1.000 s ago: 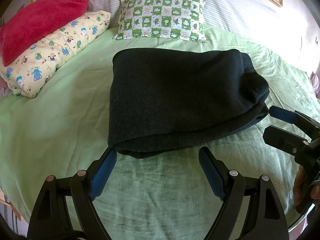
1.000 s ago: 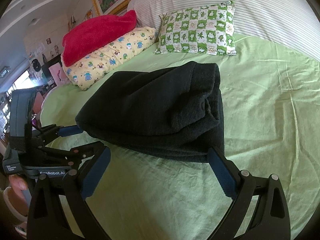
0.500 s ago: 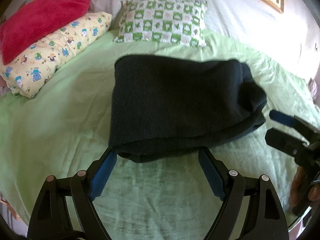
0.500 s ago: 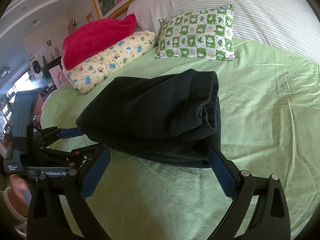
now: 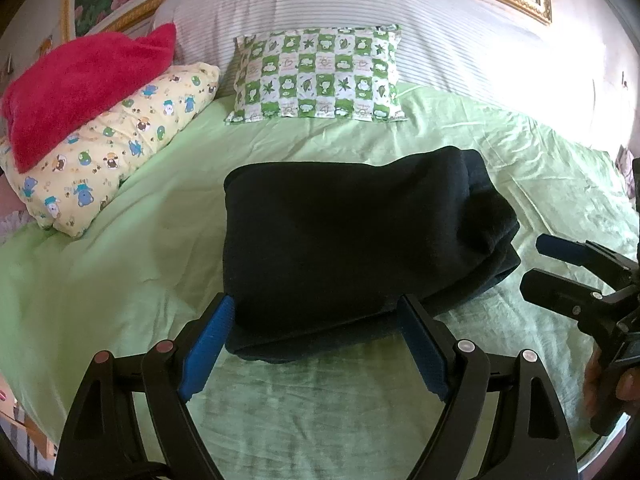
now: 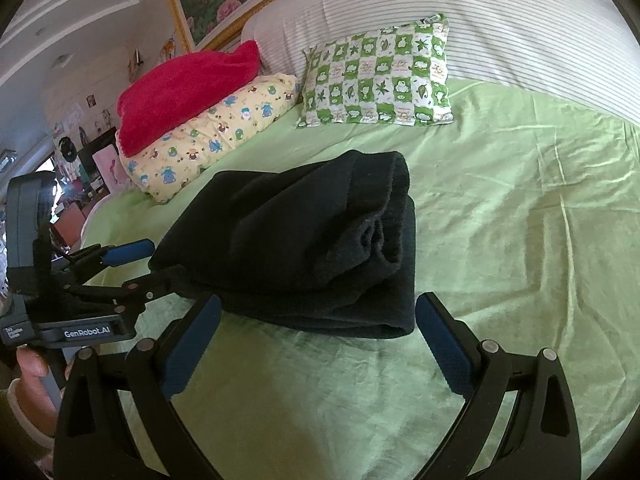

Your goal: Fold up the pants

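Observation:
The dark pants [image 5: 352, 240] lie folded in a thick rectangular bundle on the green bedsheet [image 5: 120, 272]; they also show in the right wrist view [image 6: 304, 248]. My left gripper [image 5: 316, 316] is open, its blue pads either side of the bundle's near edge, holding nothing. It also shows in the right wrist view [image 6: 140, 264], at the bundle's left corner. My right gripper [image 6: 320, 316] is open and empty at the bundle's layered end. It also shows in the left wrist view [image 5: 536, 264], just right of the pants.
A green checked pillow [image 5: 320, 76], a yellow cartoon pillow [image 5: 112, 148] and a red towel [image 5: 80, 84] lie at the head of the bed. A striped white bolster [image 5: 440, 28] runs along the headboard. A cluttered room lies past the bed's left edge [image 6: 72, 168].
Both grippers have tilted and the pants sit lower in both views, their near edge now between each gripper's pads. The bundle has not changed shape.

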Available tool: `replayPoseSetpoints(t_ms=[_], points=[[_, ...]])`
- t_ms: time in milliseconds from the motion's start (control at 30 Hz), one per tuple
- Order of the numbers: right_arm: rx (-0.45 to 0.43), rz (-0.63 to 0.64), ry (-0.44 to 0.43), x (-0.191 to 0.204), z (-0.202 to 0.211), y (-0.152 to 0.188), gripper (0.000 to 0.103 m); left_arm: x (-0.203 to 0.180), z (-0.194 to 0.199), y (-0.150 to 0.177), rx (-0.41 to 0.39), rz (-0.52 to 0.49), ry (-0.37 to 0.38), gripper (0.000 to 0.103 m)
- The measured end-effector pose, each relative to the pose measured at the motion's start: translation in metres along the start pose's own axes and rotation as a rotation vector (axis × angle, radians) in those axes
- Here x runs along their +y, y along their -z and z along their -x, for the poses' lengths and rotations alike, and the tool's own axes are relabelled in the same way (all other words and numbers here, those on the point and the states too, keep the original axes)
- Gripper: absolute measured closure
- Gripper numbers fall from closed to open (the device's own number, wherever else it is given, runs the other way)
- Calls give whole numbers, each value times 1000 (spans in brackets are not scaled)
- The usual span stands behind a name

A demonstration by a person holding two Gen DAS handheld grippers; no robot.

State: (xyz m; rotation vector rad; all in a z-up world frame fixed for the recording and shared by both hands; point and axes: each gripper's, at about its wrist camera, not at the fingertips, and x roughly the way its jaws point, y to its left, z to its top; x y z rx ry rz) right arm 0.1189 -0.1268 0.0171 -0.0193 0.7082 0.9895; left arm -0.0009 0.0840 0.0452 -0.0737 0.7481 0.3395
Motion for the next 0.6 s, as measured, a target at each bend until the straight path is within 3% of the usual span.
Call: replayPoseSetpoints(t_ms=[600], points=[[29, 14, -17, 2, -9, -1, 5, 1, -5, -1, 46, 3, 9, 18]])
